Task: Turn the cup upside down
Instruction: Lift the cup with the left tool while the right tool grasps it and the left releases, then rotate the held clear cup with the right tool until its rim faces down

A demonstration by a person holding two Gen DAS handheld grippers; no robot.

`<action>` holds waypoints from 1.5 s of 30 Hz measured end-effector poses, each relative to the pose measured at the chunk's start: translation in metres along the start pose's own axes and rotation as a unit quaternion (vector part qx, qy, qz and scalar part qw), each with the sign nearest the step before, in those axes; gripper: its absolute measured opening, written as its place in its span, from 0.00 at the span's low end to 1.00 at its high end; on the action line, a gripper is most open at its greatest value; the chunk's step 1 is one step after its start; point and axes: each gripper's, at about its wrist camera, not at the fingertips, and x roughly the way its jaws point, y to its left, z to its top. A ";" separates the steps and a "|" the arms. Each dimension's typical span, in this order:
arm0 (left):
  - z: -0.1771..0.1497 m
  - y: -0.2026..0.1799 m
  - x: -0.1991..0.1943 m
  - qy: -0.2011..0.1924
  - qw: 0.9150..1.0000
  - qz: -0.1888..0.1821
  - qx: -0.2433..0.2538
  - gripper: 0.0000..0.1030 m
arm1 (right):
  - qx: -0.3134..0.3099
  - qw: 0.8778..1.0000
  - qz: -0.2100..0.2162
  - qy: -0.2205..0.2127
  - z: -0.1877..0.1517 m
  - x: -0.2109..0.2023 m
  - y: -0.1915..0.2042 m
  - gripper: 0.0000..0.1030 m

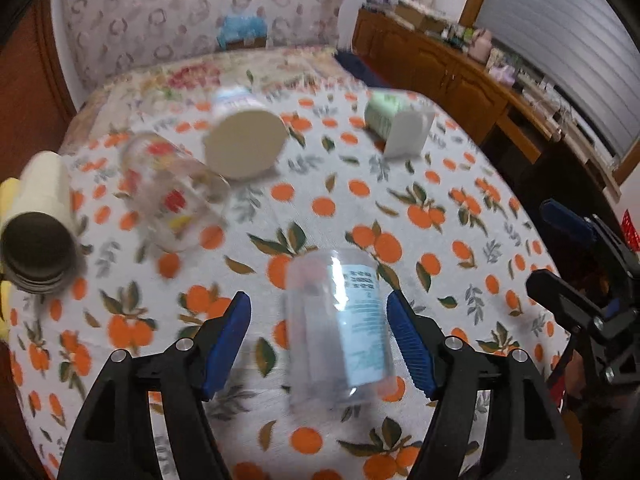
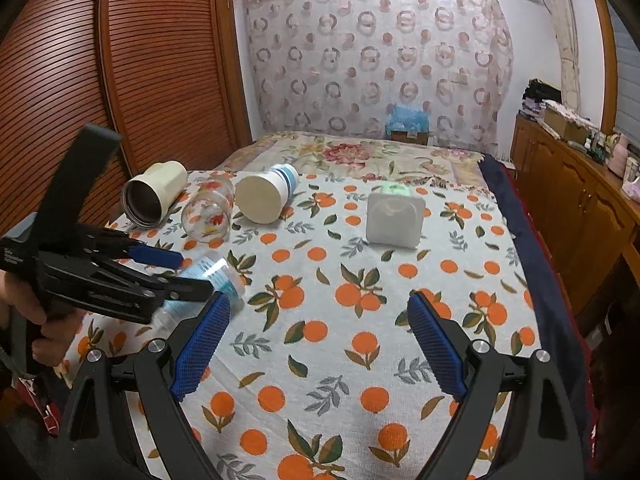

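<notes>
Cup [image 1: 340, 328] between left claw [image 1: 318, 344] pads (untouched)

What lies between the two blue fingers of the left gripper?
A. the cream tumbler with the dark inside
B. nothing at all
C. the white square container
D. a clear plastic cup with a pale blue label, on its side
D: in the left wrist view the clear plastic cup lies on its side between the open fingers of the left gripper, not yet clamped.

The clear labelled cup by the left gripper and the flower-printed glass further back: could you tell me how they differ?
The clear cup carries a pale blue printed label; the printed glass has red and yellow flowers. The clear cup lies between the open fingers of the left gripper; the printed glass lies apart, beside the cream tumbler. Both are transparent and lie on their sides on the orange-print cloth.
</notes>
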 end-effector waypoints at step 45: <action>-0.100 0.072 -0.090 -0.211 0.971 0.111 -0.015 0.89 | 0.167 0.926 0.041 0.335 0.028 0.155 0.088 0.73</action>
